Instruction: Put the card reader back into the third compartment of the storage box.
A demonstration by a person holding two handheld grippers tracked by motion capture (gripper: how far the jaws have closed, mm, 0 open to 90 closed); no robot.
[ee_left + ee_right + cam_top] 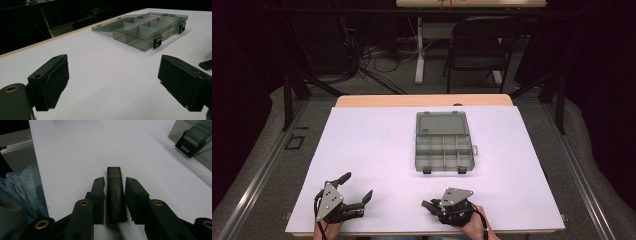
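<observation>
The right gripper (114,192) pinched a black stick (115,195) btwn its jaws, low over the white table (377,150). The left gripper (112,82) was spread wide w/ nothing inside. An open gray box (444,142) sat farther back.

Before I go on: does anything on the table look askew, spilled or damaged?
Nothing stands out. The grey box sits square on the white table, lid laid flat open, its compartments apparently empty. The right tool has its jaws closed around a small black stick; the left tool is open, holding nothing.
</observation>
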